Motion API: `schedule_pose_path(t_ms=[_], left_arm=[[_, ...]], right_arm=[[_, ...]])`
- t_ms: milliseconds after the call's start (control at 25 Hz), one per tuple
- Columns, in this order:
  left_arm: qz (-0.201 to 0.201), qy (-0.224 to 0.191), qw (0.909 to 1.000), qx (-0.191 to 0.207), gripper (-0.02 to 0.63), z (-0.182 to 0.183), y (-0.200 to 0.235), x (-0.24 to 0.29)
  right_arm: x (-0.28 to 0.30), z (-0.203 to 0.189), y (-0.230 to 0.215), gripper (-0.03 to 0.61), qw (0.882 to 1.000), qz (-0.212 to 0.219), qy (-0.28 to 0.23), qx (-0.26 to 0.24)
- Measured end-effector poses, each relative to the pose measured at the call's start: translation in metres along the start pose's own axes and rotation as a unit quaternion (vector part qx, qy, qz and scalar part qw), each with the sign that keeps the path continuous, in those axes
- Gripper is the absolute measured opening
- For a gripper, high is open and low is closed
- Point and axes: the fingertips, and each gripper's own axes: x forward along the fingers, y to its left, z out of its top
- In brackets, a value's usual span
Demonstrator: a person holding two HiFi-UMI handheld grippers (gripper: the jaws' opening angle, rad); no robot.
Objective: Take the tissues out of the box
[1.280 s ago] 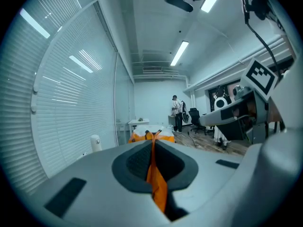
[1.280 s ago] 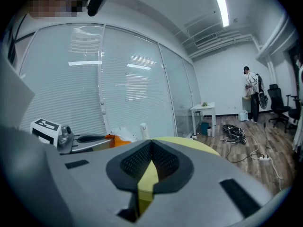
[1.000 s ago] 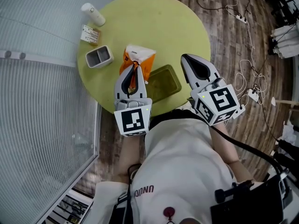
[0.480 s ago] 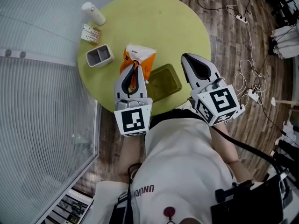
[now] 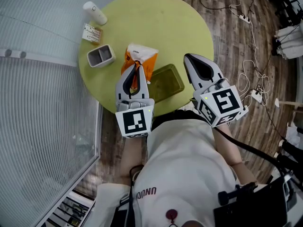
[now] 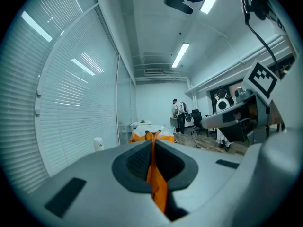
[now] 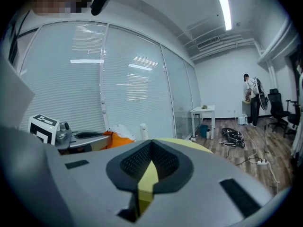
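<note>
An orange tissue pack [image 5: 142, 61] with white tissue at its top lies on the round yellow-green table [image 5: 156, 22]. My left gripper [image 5: 137, 69] reaches over the pack's near edge. Its jaws are shut, and in the left gripper view a strip of the orange pack [image 6: 155, 183] runs pinched between them up to the gripper tip [image 6: 152, 140]. My right gripper [image 5: 189, 59] hovers over the table's near right edge, shut, with nothing in it. In the right gripper view only the yellow table [image 7: 147, 179] shows through the slit of the jaws.
A dark green tray [image 5: 166, 83] lies between the grippers. A grey rectangular cup [image 5: 100, 56], a small printed box [image 5: 91, 34] and a white bottle [image 5: 94, 13] stand at the table's left. A glass wall with blinds [image 5: 42, 103] is close on the left. Cables [image 5: 247, 79] lie on the wooden floor.
</note>
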Motion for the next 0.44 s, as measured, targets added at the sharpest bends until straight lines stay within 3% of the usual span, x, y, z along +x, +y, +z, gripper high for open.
schedule_pose_path(t_ms=[440], left_arm=[[-0.001, 0.002, 1.0, -0.003, 0.012, -0.0007, 0.0004, 0.0002]], right_arm=[[0.0009, 0.0007, -0.001, 0.02, 1.0, -0.002, -0.003, 0.001]])
